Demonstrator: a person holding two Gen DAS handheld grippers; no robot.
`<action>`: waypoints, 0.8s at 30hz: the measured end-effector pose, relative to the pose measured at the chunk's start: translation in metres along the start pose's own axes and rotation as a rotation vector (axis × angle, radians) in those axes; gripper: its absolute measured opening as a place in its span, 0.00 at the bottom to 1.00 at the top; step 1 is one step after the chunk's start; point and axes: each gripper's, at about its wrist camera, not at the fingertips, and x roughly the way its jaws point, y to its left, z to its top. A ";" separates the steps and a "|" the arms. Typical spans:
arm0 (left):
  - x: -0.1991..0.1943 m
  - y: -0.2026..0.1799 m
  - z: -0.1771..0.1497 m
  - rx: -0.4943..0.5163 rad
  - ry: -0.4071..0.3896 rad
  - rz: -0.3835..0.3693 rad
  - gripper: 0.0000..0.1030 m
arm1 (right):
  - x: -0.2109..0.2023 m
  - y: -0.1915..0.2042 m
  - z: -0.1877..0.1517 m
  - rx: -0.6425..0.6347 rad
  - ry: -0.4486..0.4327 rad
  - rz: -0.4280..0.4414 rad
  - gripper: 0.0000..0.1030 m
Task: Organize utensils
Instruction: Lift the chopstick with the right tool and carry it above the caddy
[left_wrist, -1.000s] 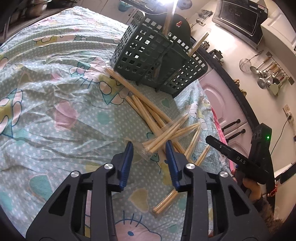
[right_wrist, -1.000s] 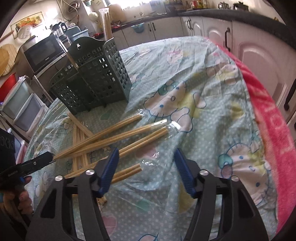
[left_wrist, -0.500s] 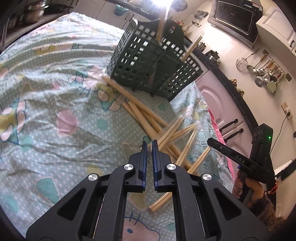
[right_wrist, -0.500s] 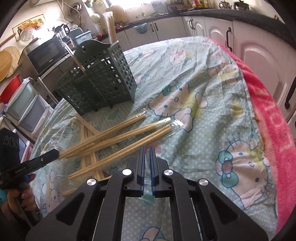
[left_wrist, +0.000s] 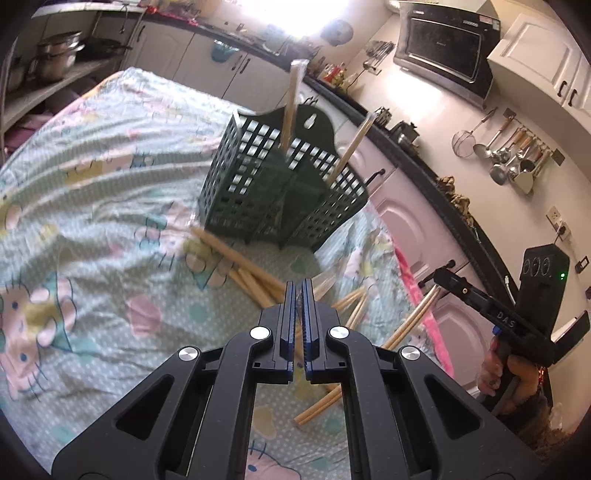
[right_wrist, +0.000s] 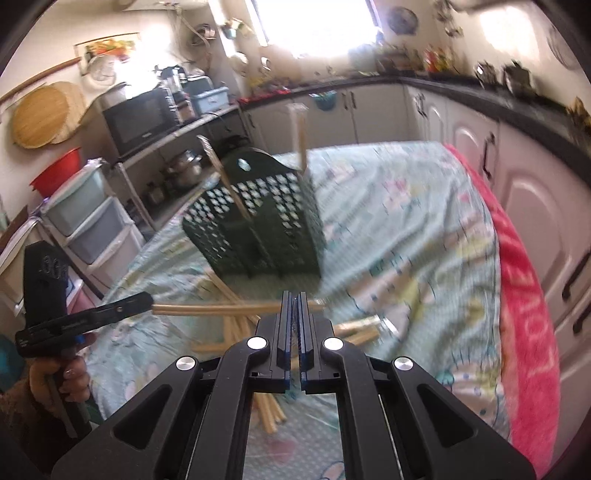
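We are watching both tools clamped tight. The left gripper (left_wrist: 299, 295) has its blue pads pressed nearly together, and the right wrist view shows what it is pinching: the first pair of chopsticks (right_wrist: 221, 307), caught by one end and sticking out level from the jaw tips, above the pile. The right gripper (right_wrist: 292, 306) is squeezed just as narrow, and the left wrist view shows it gripping the second pair of chopsticks (left_wrist: 410, 321) by one end, with the rest slanting down towards the tablecloth (left_wrist: 92, 184). We cannot tell whether either far end is touching the cloth. The loose chopsticks (left_wrist: 243, 258) are lying crossed in a heap on the cloth, just in front of the green basket (left_wrist: 258, 177). The basket is standing upright near the table's far edge, with two wrapped sticks (left_wrist: 291, 103) poking up out of it. A person's hand (left_wrist: 517, 373) is wrapping the right tool's handle.
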 end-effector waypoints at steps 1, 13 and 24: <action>-0.002 -0.003 0.003 0.008 -0.004 -0.003 0.01 | -0.002 0.005 0.003 -0.013 -0.005 0.006 0.03; -0.023 -0.038 0.040 0.103 -0.056 -0.048 0.00 | -0.023 0.064 0.047 -0.184 -0.074 0.079 0.02; -0.047 -0.069 0.073 0.177 -0.125 -0.095 0.00 | -0.046 0.080 0.079 -0.244 -0.161 0.081 0.02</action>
